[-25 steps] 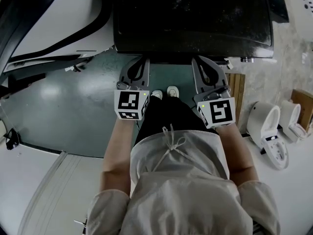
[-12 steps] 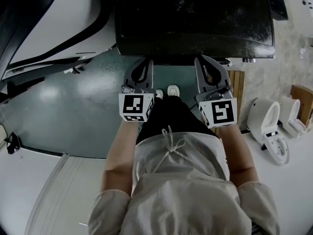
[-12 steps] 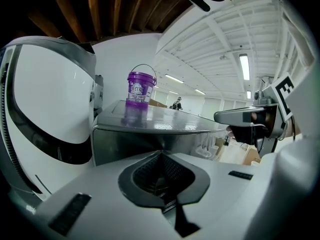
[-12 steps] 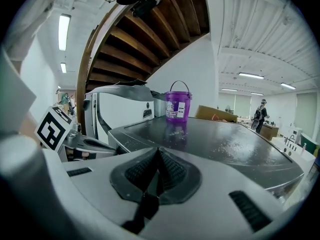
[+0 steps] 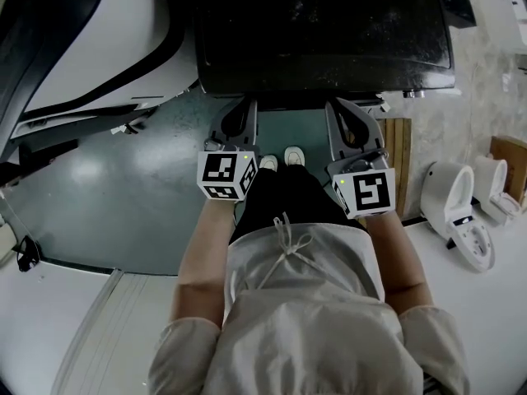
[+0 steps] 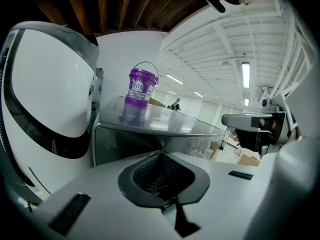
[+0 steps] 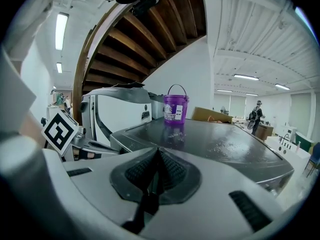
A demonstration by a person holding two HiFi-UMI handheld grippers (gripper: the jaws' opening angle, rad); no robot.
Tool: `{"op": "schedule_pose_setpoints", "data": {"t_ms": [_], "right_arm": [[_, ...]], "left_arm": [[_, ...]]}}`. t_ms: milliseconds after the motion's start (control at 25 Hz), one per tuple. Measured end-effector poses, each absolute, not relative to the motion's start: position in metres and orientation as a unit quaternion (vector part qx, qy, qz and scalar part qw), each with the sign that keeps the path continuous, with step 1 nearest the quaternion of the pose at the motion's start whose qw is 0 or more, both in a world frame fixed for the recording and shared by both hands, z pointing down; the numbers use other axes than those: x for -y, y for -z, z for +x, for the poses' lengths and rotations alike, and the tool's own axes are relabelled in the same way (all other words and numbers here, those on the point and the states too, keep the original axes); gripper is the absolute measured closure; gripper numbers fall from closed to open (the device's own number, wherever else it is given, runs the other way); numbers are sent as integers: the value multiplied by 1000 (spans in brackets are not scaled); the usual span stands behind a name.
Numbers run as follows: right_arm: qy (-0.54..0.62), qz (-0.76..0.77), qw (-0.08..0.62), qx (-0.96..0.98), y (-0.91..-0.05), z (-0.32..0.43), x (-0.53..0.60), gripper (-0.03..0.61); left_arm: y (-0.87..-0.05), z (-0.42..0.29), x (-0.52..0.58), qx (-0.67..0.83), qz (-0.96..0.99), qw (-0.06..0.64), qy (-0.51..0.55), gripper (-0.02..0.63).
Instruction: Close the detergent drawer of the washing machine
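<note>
The person is standing in front of the washing machine [image 5: 321, 31], holding the left gripper [image 5: 236, 120] and the right gripper [image 5: 352, 122] side by side. Both are pointing at the front edge of its dark top. Each gripper is showing its jaws pressed together, with nothing between them. A purple bucket [image 7: 175, 109] is sitting on the machine's top, well beyond the grippers. The detergent drawer is not showing clearly in any view, so its place cannot be told.

washing machine [image 5: 321, 31] blocks ahead; open floor [image 5: 107, 188] lies left.
</note>
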State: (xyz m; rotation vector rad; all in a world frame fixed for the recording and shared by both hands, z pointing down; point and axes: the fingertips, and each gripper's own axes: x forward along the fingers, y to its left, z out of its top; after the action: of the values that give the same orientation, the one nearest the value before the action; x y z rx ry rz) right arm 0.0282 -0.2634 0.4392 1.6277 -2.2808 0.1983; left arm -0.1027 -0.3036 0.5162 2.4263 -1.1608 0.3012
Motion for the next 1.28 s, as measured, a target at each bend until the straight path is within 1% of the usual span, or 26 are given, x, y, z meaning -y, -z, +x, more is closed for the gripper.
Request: {"op": "schedule_pose_setpoints", "data": {"t_ms": [200,360,600,800,1000,1160,1280], "right_arm": [[-63,576,148,801,-417,27,250,572],[-76,577,143,801,-399,22,238,572],[-49,575,124,807,-355,25,225,574],[-11,579,99,809,-320,31,218,574],[26,571,71,817,-283,33,203,574],[26,561,46,826,-257,34,195,574],[26,554,42,831,-244,36,192,575]], "left_arm": [[-486,-105,297,407,886,192,-112,597],[-442,-105,285,393,902,142,-110,596],[-372,-108,267,380,915,84,-104,595],[-319,-104,256,370,923,53,-86,595],[-272,-103,243,364,928,40,-63,595],[-242,-102,231,356,933,21,-52,595],[-222,-106,226,363,931,10,-40,595]]}}
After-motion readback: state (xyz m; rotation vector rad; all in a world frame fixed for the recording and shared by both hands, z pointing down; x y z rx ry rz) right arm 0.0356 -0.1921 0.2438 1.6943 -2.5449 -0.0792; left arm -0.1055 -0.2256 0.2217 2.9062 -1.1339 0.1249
